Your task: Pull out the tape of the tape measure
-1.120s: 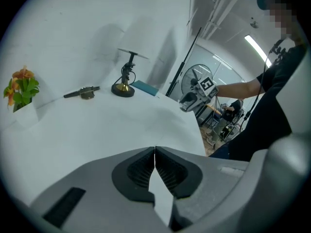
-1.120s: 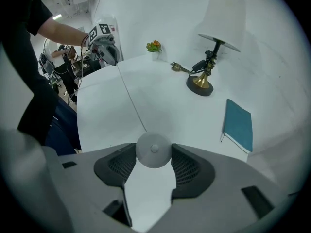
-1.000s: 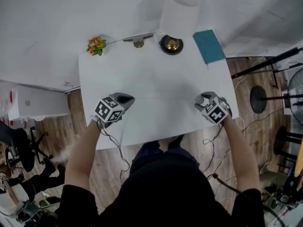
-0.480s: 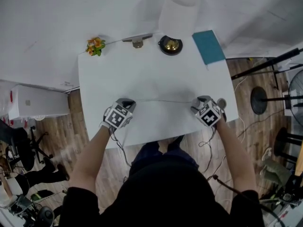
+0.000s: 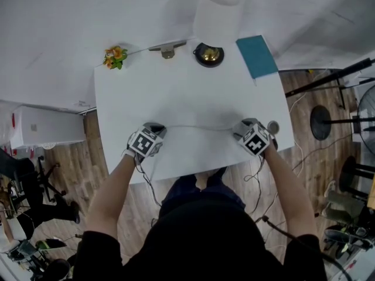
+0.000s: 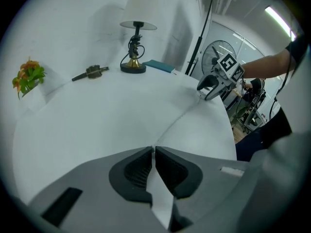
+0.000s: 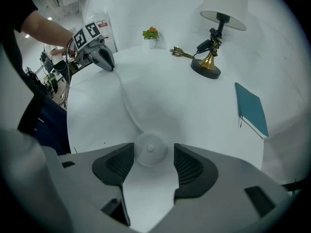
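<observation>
A round white tape measure case (image 7: 149, 148) rests on the white table (image 5: 176, 92) between the pads of my right gripper (image 7: 153, 147). Those jaws have just been opening, and a slim gap shows beside the case. From the case a thin white tape (image 5: 196, 126) runs left across the table to my left gripper (image 5: 155, 127). The left gripper (image 6: 153, 152) is shut on the tape's end (image 6: 156, 178), and the tape (image 6: 175, 125) leads away toward the right gripper (image 6: 206, 89). The right gripper view shows the tape (image 7: 127, 106) curving off to the left gripper (image 7: 104, 62).
At the table's far edge stand a lamp with a brass base (image 5: 209, 54), a teal book (image 5: 258, 56), a small orange flower pot (image 5: 114, 56) and a metal tool (image 5: 167, 50). Beyond the table's right edge are stands and cables on a wooden floor (image 5: 319, 122).
Both grippers have sunk to the table and drawn a little toward its near edge. The left one has tipped more steeply down. The tape now lies stretched between them.
</observation>
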Tool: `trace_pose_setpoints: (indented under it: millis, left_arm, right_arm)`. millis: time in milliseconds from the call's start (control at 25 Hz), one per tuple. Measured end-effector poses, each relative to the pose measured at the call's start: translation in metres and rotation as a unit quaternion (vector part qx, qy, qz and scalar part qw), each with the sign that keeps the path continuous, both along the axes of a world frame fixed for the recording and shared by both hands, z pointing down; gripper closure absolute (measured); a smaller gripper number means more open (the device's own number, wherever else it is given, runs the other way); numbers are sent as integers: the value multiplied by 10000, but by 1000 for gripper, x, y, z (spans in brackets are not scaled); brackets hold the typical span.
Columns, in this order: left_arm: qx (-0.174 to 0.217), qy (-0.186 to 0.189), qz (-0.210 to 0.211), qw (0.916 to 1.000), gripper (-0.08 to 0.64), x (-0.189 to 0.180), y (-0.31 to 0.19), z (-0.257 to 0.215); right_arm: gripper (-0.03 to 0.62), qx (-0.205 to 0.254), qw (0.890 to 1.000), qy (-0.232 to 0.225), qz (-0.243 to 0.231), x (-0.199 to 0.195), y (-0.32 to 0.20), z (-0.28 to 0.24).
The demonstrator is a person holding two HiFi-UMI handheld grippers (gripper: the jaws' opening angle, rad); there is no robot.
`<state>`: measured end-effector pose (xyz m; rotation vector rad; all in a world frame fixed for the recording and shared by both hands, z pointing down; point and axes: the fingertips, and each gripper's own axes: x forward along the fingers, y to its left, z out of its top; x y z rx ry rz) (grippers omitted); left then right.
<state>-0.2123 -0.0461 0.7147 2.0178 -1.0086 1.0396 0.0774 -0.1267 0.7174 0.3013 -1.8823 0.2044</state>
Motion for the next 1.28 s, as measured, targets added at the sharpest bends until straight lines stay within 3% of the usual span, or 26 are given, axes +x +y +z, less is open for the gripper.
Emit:
trace_pose_setpoints:
  millis: [80,400,520,640,800,1000,1120,1280]
  left_arm:
    - [-18,33,-82,10000,552,0,-1,1]
    - [193,158,-386,9989,495,-6,-14,-20]
    - [502,212,-614,9966,495,-11,-28,-42]
    - [1042,291,-953,9896,495,-13,-52,-79]
    - [1784,368,-1371,9737,497,-7,-80,-135]
    - [2643,545,-1517,9509,497,15,-100,-212]
    - [3220,400,-1531,9334,497,27,-105,-260]
    - [3978,93,-1678,9020,530,36,-97,-322]
  right_arm:
    - [307,-78,9999,-70,85,2,1,1]
    - [319,188,9979,-527,332,4,-11,-28]
    - [346,357,9937,-815,682,4,-25,-52]
    - [394,611,9824,-1352,1134,0,-42,-88]
    - [468,1114,9597,-2057,1554,-5,-62,-144]
    - [546,1910,9232,-2804,1806,-10,-82,-221]
    - [586,2416,8918,-3245,2025,-9,-90,-273]
    - [586,3137,8424,-3825,2135,-8,-79,-347]
